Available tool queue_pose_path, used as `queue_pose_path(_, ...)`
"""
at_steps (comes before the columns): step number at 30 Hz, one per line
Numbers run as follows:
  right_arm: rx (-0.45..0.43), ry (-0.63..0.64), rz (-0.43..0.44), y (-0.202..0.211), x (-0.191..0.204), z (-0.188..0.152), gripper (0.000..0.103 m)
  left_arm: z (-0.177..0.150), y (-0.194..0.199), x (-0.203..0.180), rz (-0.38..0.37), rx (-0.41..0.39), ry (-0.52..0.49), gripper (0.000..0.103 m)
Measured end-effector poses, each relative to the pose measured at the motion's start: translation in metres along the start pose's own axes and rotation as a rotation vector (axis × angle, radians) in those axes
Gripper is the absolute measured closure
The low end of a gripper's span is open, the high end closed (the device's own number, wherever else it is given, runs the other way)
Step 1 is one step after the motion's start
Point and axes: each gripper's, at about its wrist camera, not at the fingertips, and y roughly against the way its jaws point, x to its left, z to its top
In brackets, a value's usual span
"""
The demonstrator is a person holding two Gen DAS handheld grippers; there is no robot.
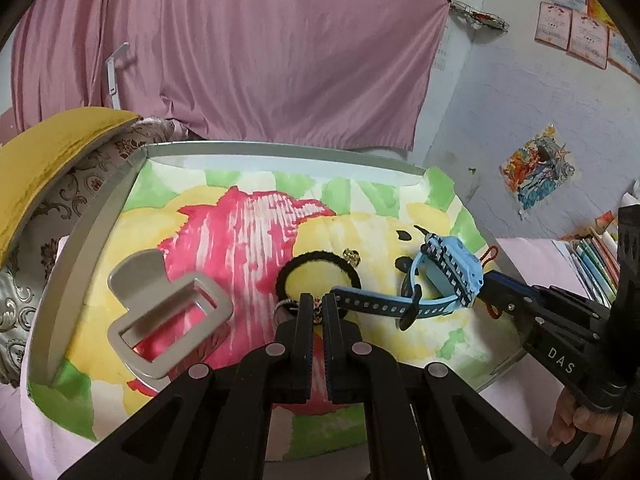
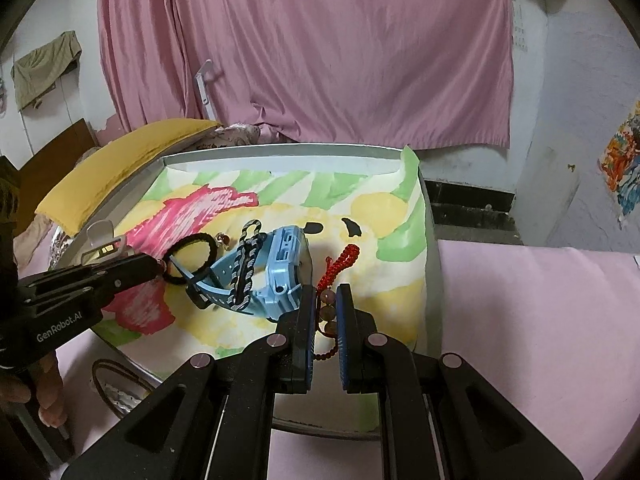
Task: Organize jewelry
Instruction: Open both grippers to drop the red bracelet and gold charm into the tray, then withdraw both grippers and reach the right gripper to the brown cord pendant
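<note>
Left wrist view: left gripper (image 1: 315,307), black, ribbed blue pads, jaws nearly together and pinching a small beaded charm at the near edge of the black hair tie (image 1: 319,276), a fuzzy ring lying on the tray (image 1: 96,248). Tray: grey metal rim, lined with painted paper in pink, yellow, green. Blue watch (image 1: 444,276), rubbery perforated strap, lies right of the tie. Grey plastic clip (image 1: 168,312), rectangular frame, rests at left. Right gripper (image 1: 496,286) enters from the right, its tips beside the watch.

Right wrist view: right gripper (image 2: 325,304), jaws closed on the bead bracelet (image 2: 329,310), round brownish beads on red cord with a knotted red tassel, held just right of the watch (image 2: 276,276). A black-and-white braided band (image 2: 246,268) drapes over the watch strap. Pink curtain (image 2: 320,48) behind
</note>
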Motion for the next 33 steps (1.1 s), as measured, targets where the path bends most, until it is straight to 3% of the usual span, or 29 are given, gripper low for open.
queue_pose_path(6, -0.005, -0.004, 0.003, 0.004, 0.0, -0.001, 0.093, 0.001, 0.003, 0.002, -0.006, -0.01, 0.012, 0.098)
queue_pose_path(12, -0.071, -0.004, -0.011, 0.022, 0.0, -0.002, 0.074, 0.002, 0.014, 0.004, -0.03, -0.051, 0.028, 0.083)
queue_pose_path(15, -0.12, -0.004, -0.008, 0.035, 0.001, -0.002, 0.072, 0.002, 0.025, 0.004, -0.028, -0.091, 0.024, 0.07)
queue_pose_path(17, -0.151, -0.003, -0.007, 0.043, 0.001, -0.002, 0.06, 0.001, 0.034, 0.004, -0.028, -0.123, 0.026, 0.05)
queue_pose_path(19, -0.2, 0.001, -0.011, 0.055, 0.004, -0.004, 0.053, -0.002, 0.046, 0.006, -0.027, -0.174, 0.038, 0.039)
queue_pose_path(21, -0.233, 0.002, -0.016, 0.063, 0.005, -0.005, 0.047, -0.004, 0.055, 0.008, -0.023, -0.207, 0.041, 0.034)
queue_pose_path(26, -0.337, -0.004, -0.017, 0.086, 0.009, -0.014, 0.021, -0.012, 0.079, 0.013, 0.009, -0.305, 0.061, 0.011)
queue_pose_path(29, -0.383, 0.0, -0.012, 0.097, 0.012, -0.018, 0.012, -0.017, 0.092, 0.015, 0.029, -0.362, 0.076, 0.001)
queue_pose_path(33, -0.427, 0.021, 0.002, 0.109, 0.018, -0.025, 0.003, -0.025, 0.106, 0.012, 0.054, -0.409, 0.057, 0.001)
